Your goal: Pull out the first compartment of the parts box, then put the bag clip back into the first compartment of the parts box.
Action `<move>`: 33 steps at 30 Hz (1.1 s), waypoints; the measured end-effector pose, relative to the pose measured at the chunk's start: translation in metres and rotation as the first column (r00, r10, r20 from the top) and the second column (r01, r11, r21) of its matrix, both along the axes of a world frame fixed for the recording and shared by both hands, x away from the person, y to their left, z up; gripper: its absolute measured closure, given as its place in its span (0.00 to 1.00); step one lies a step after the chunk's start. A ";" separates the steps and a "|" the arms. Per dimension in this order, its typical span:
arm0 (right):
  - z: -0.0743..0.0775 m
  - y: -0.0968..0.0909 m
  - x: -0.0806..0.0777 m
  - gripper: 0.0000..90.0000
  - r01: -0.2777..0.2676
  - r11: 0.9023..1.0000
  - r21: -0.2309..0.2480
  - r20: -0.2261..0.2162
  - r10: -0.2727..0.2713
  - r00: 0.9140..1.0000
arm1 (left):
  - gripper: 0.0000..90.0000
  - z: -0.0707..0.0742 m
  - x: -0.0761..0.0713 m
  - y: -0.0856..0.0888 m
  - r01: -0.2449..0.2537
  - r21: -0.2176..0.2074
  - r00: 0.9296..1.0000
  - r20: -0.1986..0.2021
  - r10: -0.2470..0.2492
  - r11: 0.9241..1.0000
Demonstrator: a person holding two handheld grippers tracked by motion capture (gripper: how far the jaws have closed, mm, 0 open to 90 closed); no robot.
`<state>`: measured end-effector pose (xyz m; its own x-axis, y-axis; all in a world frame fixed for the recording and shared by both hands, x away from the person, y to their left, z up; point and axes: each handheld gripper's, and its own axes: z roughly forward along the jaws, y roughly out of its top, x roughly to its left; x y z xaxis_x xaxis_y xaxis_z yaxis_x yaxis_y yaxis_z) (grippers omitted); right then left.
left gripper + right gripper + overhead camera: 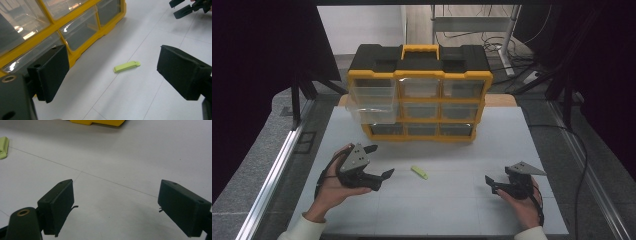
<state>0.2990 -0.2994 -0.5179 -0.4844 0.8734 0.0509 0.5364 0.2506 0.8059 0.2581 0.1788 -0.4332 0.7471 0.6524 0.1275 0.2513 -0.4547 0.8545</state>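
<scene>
A yellow-and-black drawer organizer point(419, 95) stands at the far side of the white tabletop point(452, 200), three rows of three clear drawers under a yellow carry handle point(419, 50). Its upper-left drawer point(372, 92) and the middle-left drawer point(368, 114) beneath it are pulled out toward the person; both look empty, and the contents of the shut drawers cannot be made out through the plastic. No brand or lettering is readable anywhere. A small lime-green clip point(419, 172) lies flat on the tabletop in front of the organizer, between the two hands and nearer the left one. The left tongs point(379, 161) hover just beside it with jaws spread wide and nothing between them; the left gripper view frames the clip point(126, 66) between the jaws with the organizer's lower drawers behind. The right tongs point(490, 183) sit low and well apart from the clip, jaws likewise wide and empty; the right gripper view catches the clip's end point(3, 147) at its left edge.
</scene>
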 end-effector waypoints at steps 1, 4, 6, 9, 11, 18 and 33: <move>0.000 0.000 0.000 0.15 -0.001 1.000 0.000 0.000 0.001 1.000 | 0.12 0.000 0.000 0.000 0.000 -0.002 1.000 0.000 0.000 1.000; 0.000 0.000 0.000 0.15 -0.003 1.000 0.003 0.001 0.003 1.000 | 0.12 -0.001 0.000 -0.001 -0.002 -0.001 1.000 0.000 0.002 1.000; 0.000 0.000 0.000 0.15 -0.005 1.000 0.003 0.001 0.005 1.000 | 0.12 -0.001 0.000 -0.003 -0.002 0.001 1.000 -0.003 0.002 1.000; 0.000 0.000 0.000 0.15 -0.009 1.000 0.000 0.003 0.009 1.000 | 0.12 -0.001 0.001 -0.003 0.001 0.007 1.000 0.000 -0.001 1.000; 0.000 -0.001 0.000 0.15 -0.008 1.000 0.000 0.002 0.008 1.000 | 0.12 -0.002 0.001 -0.004 0.003 0.006 1.000 -0.001 -0.003 1.000; 0.001 -0.002 -0.001 0.15 -0.002 1.000 0.000 0.005 0.002 1.000 | 0.12 -0.008 0.005 -0.011 0.026 0.011 0.999 -0.026 -0.026 1.000; 0.001 0.000 0.004 0.15 -0.011 1.000 0.006 0.007 0.011 1.000 | 0.13 -0.016 0.012 -0.021 0.051 -0.005 0.996 -0.075 -0.052 0.999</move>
<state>0.3028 -0.2998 -0.5165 -0.4941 0.8678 0.0529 0.5282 0.2513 0.8111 0.2703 0.1574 -0.4495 0.7871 0.6131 0.0677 0.2913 -0.4661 0.8354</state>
